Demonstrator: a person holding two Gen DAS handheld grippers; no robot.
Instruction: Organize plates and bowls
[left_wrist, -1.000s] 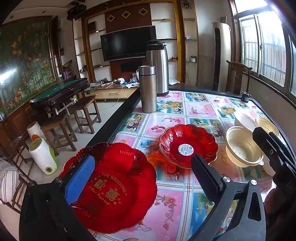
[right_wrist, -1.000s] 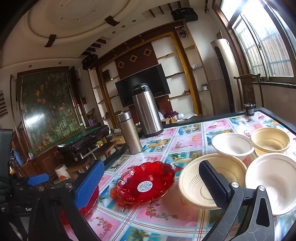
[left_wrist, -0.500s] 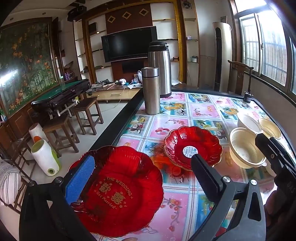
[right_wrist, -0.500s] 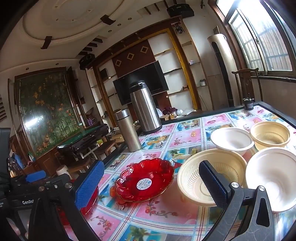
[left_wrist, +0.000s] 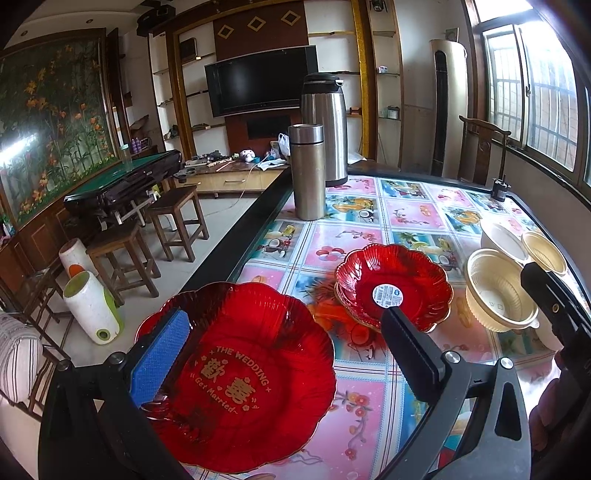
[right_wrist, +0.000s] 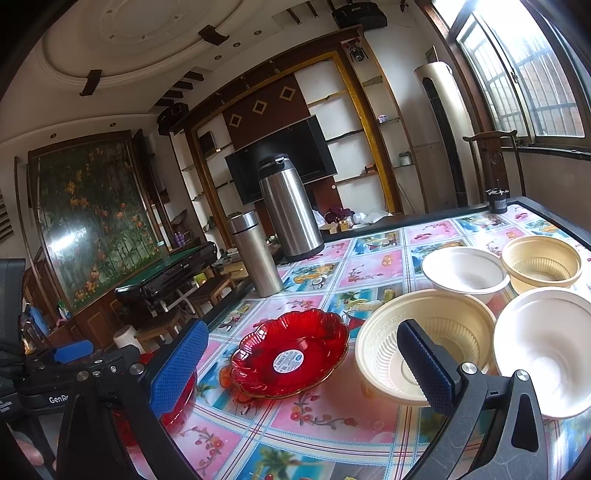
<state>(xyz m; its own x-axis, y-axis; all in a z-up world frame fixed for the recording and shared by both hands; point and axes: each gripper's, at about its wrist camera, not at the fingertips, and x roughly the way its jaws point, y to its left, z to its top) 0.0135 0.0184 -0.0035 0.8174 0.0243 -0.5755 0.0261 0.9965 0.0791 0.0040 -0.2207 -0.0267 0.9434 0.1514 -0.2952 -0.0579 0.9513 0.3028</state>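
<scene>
Our left tongs (left_wrist: 280, 354) are spread wide over the big red plate (left_wrist: 240, 387) and grasp nothing. A moment ago they sat closer in; now they have pulled back a little, so we think the grab has not begun. Our right tongs (right_wrist: 301, 365) are also spread, holding nothing, above the counter (right_wrist: 332, 417). The big plate is shiny with gold writing, near and left. The small red plate (left_wrist: 393, 288) sits farther right, with the cream ribbed bowl (right_wrist: 424, 339) beside it.

Left gripper (left_wrist: 284, 343) and right gripper (right_wrist: 303, 365) both hover with jaws spread wide
</scene>
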